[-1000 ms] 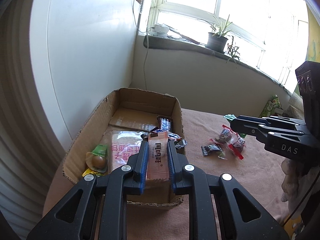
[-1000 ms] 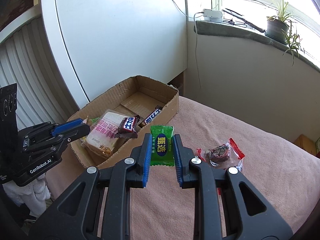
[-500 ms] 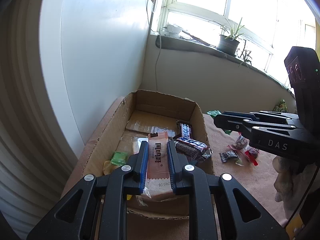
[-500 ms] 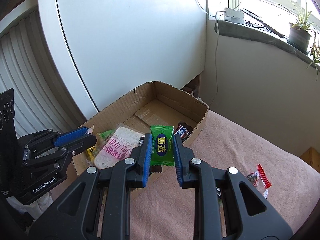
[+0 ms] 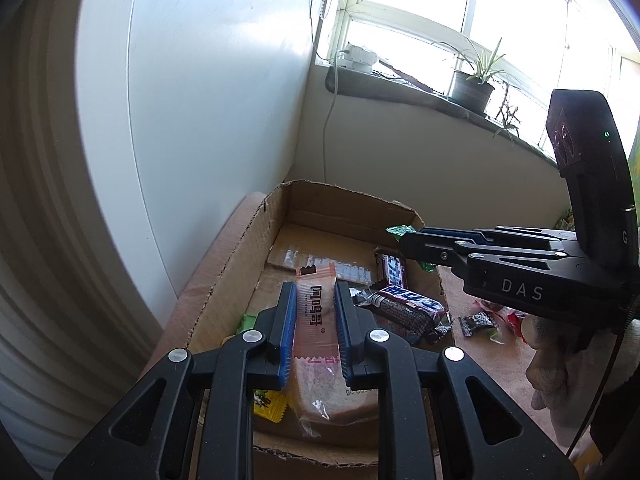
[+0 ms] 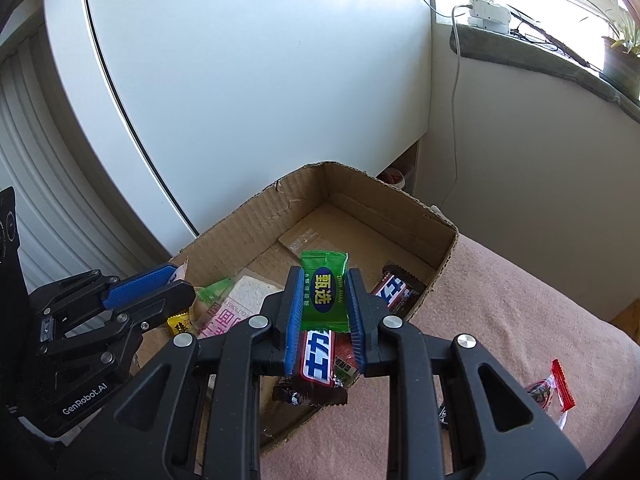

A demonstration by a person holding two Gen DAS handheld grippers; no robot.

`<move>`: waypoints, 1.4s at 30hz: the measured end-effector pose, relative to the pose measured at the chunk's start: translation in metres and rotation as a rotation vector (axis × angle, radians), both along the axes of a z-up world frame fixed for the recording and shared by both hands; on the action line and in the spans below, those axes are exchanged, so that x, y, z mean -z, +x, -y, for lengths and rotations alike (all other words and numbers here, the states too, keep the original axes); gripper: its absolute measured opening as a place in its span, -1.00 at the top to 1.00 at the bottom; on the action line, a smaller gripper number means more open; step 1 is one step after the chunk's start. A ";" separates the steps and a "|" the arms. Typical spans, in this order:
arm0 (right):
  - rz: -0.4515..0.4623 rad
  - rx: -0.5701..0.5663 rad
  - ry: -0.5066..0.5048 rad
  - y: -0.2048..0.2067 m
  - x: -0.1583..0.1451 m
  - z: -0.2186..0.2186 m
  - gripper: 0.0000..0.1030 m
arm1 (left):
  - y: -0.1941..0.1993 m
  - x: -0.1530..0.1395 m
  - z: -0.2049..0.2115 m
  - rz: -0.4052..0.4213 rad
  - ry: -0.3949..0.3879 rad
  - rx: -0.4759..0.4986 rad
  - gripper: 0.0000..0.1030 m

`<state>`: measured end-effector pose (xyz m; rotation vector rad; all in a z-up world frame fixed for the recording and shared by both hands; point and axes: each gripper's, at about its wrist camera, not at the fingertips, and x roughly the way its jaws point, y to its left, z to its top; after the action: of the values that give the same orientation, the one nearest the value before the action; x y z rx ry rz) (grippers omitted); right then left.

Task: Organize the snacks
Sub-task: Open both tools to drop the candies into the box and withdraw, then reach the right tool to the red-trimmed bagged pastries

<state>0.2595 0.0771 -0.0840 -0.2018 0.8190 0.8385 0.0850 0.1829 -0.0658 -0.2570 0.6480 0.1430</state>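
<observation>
Two hand-held grippers over cardboard box (image 6: pixel 400 216). Left hand-held gripper (image 5: pixel 316 316) clamped on pale orange wafer bar (image 5: pixel 316 320), held above box's near half. Right hand-held gripper (image 6: pixel 324 312) closed on green candy packet (image 6: pixel 324 292), above box's right wall. Inside box: bread packet (image 5: pixel 332 392), dark chocolate bars (image 5: pixel 404 310), yellow candy (image 5: pixel 269 402). Red-wrapped snacks (image 6: pixel 550 386) on pink cloth (image 6: pixel 520 312), right of box.

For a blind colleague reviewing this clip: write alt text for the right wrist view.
The right gripper is shut on a green plastic candy packet, held over an open brown cardboard box of wrapped snacks. The left gripper reaches in from the left. The box sits on a pink cloth.
</observation>
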 end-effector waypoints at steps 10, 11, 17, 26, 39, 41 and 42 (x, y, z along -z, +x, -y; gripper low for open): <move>-0.008 0.019 0.019 0.005 0.001 0.003 -0.08 | 0.000 0.000 0.001 -0.004 0.016 -0.019 0.25; -0.001 0.027 0.025 0.004 -0.001 0.004 -0.16 | 0.000 0.000 0.001 -0.006 0.018 -0.021 0.19; 0.032 0.054 0.025 0.001 -0.009 0.012 -0.53 | -0.003 -0.002 0.003 -0.012 0.039 -0.045 -0.19; 0.054 0.098 0.030 -0.001 -0.018 0.035 -0.74 | -0.007 -0.006 0.010 -0.036 0.076 -0.088 -0.53; 0.033 0.237 0.058 0.007 -0.022 0.141 -0.74 | -0.005 -0.016 0.047 0.008 0.053 -0.028 -0.54; 0.027 0.256 0.053 0.010 -0.020 0.157 -0.74 | -0.003 -0.016 0.056 0.014 0.049 -0.010 -0.54; 0.026 0.267 0.048 0.011 -0.018 0.164 -0.74 | -0.002 -0.017 0.061 0.016 0.050 -0.001 -0.54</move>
<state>0.2702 -0.0867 -0.0662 -0.0585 0.7811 0.6029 0.0830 0.1216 -0.0490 -0.2101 0.6280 0.1573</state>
